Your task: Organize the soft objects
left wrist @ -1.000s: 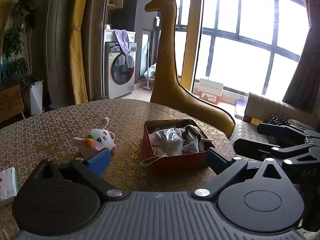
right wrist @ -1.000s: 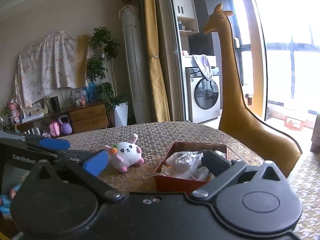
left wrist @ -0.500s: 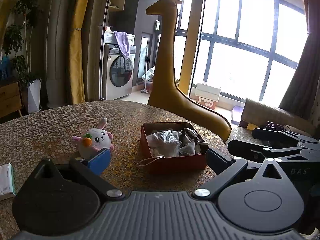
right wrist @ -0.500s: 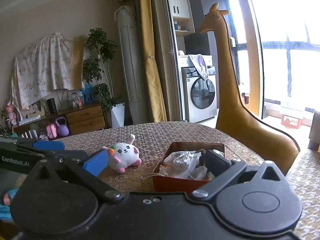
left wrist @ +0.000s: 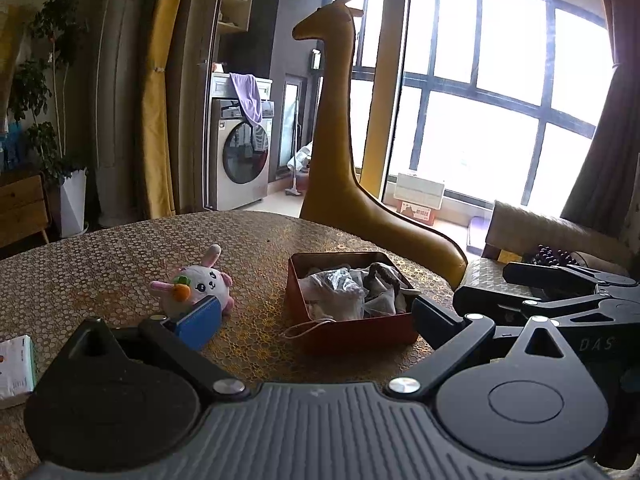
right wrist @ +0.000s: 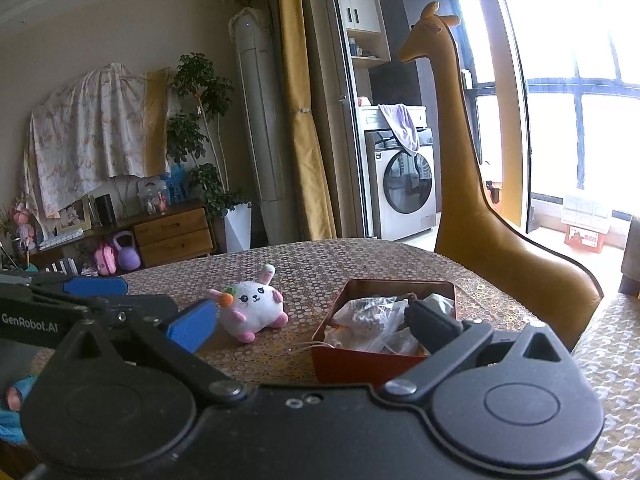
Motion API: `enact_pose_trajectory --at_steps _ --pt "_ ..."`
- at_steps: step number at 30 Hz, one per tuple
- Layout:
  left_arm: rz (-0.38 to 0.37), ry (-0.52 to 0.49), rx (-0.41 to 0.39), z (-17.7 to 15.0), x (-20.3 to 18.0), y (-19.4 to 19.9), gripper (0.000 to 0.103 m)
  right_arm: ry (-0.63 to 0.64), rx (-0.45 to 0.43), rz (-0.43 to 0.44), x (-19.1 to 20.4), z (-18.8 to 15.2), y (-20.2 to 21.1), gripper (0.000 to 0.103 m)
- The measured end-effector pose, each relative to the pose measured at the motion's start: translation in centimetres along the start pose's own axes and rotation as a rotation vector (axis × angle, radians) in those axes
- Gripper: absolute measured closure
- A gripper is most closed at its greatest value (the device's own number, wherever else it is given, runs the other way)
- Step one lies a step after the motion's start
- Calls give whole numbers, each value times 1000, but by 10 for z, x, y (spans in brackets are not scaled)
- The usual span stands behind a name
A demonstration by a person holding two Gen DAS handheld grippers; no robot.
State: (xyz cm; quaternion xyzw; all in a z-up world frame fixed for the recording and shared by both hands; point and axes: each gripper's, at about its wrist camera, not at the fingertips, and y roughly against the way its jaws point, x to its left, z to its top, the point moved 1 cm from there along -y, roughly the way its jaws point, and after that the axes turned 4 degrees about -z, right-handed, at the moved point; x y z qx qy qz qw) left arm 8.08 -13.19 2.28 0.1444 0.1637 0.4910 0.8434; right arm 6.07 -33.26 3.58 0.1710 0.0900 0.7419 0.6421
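Two grippers above a desk [left wrist: 100,264] bearing one plush rabbit [left wrist: 197,285] and one red box [left wrist: 352,332].
Left gripper [left wrist: 314,318] and right gripper [right wrist: 312,322]: fingers spread wide, holding nothing. The rabbit lies left of the box, apart from it; crumpled cloths [left wrist: 352,290] fill the box.

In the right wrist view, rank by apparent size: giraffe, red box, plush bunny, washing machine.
1. Giraffe, clearly largest.
2. Red box and washing machine: look alike; the box is nearer, so unranked.
3. Plush bunny, smallest.
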Motion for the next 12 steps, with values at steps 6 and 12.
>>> enact_pose_trajectory --at_steps 6,12 --pt "-3 15 16 -1 1 -2 1 -3 7 -1 4 -1 1 0" --pt "-21 30 33 -2 3 -4 1 -9 13 -1 6 -3 1 0"
